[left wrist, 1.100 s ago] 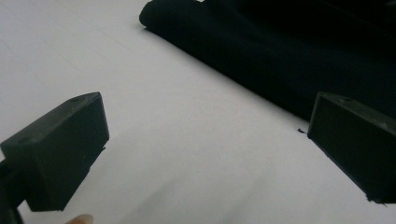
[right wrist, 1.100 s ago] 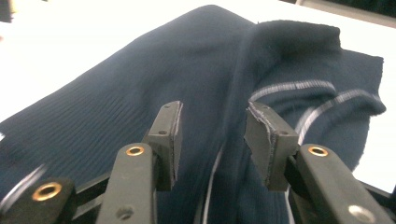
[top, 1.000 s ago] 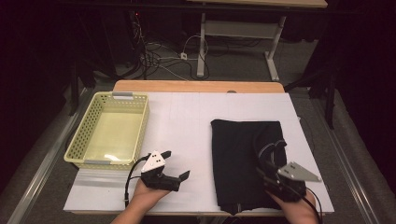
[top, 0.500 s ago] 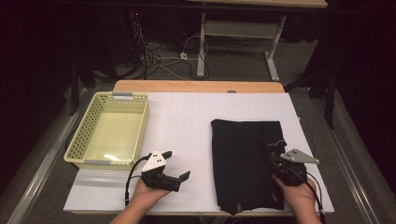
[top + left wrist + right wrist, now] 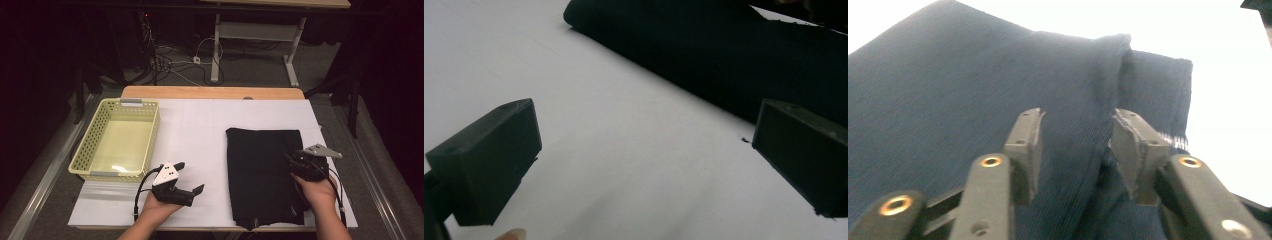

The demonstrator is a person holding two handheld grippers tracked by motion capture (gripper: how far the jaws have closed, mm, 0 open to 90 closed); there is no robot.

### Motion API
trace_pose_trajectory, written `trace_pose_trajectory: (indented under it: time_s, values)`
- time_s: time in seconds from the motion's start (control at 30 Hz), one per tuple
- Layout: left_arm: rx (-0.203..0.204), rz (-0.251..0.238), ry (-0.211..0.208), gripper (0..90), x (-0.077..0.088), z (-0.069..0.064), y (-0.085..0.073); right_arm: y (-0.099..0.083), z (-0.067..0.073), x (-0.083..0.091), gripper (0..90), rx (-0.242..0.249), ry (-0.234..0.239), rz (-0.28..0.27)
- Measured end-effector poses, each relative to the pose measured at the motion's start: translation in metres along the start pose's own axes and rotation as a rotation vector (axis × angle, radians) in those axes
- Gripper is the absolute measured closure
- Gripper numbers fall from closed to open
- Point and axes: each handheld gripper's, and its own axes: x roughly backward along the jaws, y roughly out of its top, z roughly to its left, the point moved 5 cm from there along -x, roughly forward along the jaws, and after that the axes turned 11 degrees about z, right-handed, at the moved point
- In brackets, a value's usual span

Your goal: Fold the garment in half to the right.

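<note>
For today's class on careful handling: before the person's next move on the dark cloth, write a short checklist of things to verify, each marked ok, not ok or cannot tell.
1. Dark cloth lies folded flat on the white table: ok.
2. Right claw is over the cloth; its jaws have just been opening and now stand apart with a raised fold between them, not pressing: ok.
3. Right claw has a hold on the cloth: not ok.
4. Left claw stands open beside the cloth, nothing between its jaws: ok.
5. Yellow basket sits to the left, apart from the cloth: ok.
6. How many layers the fold holds: cannot tell.
</note>
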Motion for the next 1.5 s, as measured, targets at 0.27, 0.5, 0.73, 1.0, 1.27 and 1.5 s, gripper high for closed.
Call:
trace_pose_trajectory:
  time_s: [0.27, 0.5, 0.73, 1.0, 1.27, 1.5]
  values:
    - [-0.005, -0.002, -0.004, 0.0, 0.0, 0.0, 0.0, -0.005, -0.008, -0.03, 47.0, -0.072, 0.037, 0.095]
    - [-0.016, -0.001, 0.004, 0.0, 0.001, -0.002, -0.001, -0.007, -0.005, -0.027, 63.9, -0.057, 0.064, 0.099]
    - [-0.02, 0.004, 0.009, 0.2, 0.0, -0.003, -0.001, -0.004, 0.006, -0.025, 78.5, 0.038, 0.018, 0.093]
    - [-0.021, 0.004, 0.006, 0.4, 0.0, -0.003, -0.001, 0.002, 0.006, -0.013, 79.9, 0.063, -0.007, 0.038]
    - [-0.015, 0.001, 0.005, 0.4, 0.001, -0.003, -0.002, 0.017, -0.006, 0.002, 80.6, 0.053, -0.024, -0.019]
    - [-0.016, -0.002, 0.003, 0.4, 0.002, -0.003, -0.002, 0.021, -0.046, 0.009, 80.5, 0.003, -0.094, -0.009]
